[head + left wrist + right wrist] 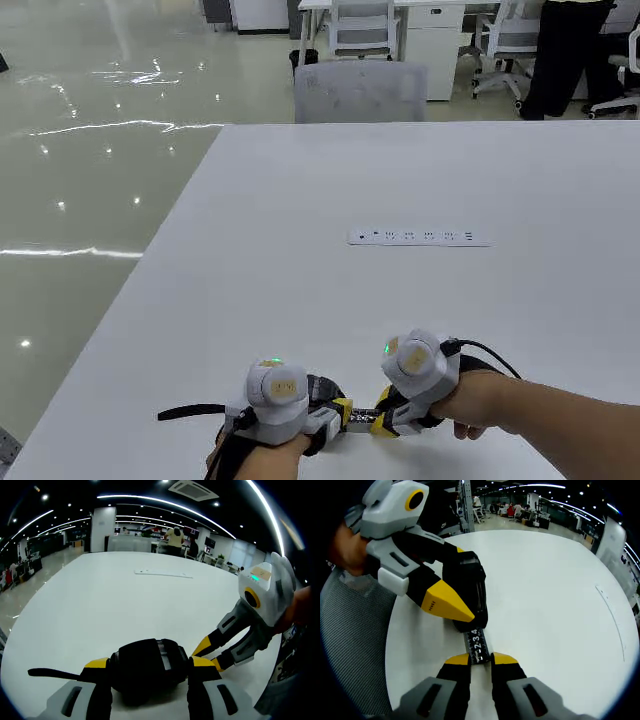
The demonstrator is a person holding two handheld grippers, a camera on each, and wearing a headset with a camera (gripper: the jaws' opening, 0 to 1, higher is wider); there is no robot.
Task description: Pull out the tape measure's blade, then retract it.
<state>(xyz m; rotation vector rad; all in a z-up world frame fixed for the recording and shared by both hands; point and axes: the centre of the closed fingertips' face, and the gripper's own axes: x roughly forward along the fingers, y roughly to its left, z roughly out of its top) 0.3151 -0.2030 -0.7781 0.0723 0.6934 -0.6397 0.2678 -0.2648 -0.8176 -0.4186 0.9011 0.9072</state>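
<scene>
- Where looked down on from the head view, sits at the near edge of the white table (pixel 300 250), clamped in the left gripper (pixel 335 412): a black tape measure (pixel 322 392), with its strap (pixel 190 411) lying off to the left on the tabletop.
- Shows more in the left gripper view: yellow-tipped jaws spread just to the case's width, one pressed against each side, case resting on the table.
- Adds, in the right gripper view, what the other two barely give: a short length of blade (pixel 476 642) out of the case, numerals 2, 3 and 4 readable, its end pinched in the right gripper (pixel 480 659), jaws set narrow on it.
- Reduces, from the head view, to a short dark strip between the two sets of tips, which lie close together.
- Held low, both: left hand (pixel 280 452) at the bottom edge of the head view under its gripper, right hand (pixel 480 400) wrapped round its handle, forearm coming in from the lower right.
- Point at each other, nearly level with the tabletop, left aimed right and right aimed left.
- Farther up the table, well apart from the work: a white power strip (pixel 418 237); past the far edge, a grey chair (pixel 360 92).
</scene>
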